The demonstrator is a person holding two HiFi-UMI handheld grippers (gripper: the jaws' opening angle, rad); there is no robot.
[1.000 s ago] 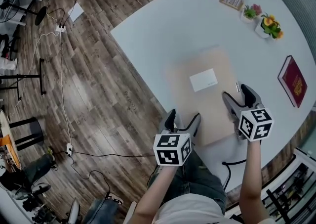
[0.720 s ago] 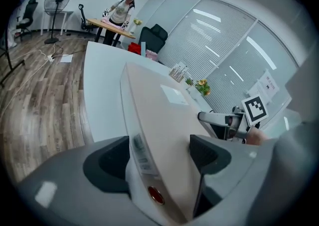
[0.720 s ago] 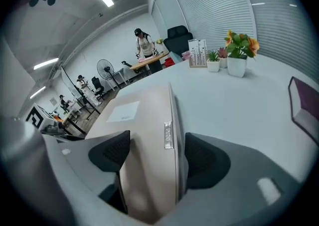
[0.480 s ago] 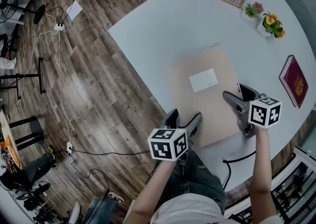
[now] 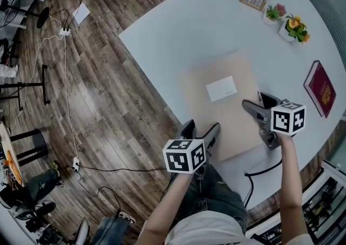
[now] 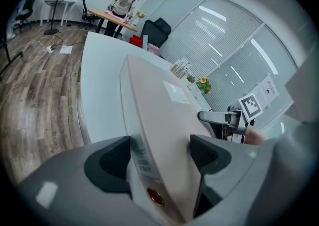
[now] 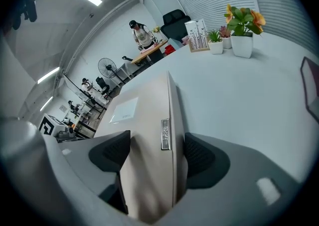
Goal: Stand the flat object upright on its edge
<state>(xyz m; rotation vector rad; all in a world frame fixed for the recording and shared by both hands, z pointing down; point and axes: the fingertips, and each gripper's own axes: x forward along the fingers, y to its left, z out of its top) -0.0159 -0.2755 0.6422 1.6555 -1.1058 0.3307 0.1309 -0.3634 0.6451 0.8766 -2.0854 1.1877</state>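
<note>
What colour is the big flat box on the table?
The flat box is pale beige; the head view shows it best.

Right tool (image 7: 155,154) tight on flat beige box (image 7: 144,103) (silver edge label (image 7: 165,133))

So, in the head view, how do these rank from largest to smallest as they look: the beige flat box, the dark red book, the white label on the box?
1. beige flat box, clearly the largest.
2. dark red book, near the table's right edge.
3. white label, on the box's top face.
The book and the label are closer in size, but the book looks longer.
</note>
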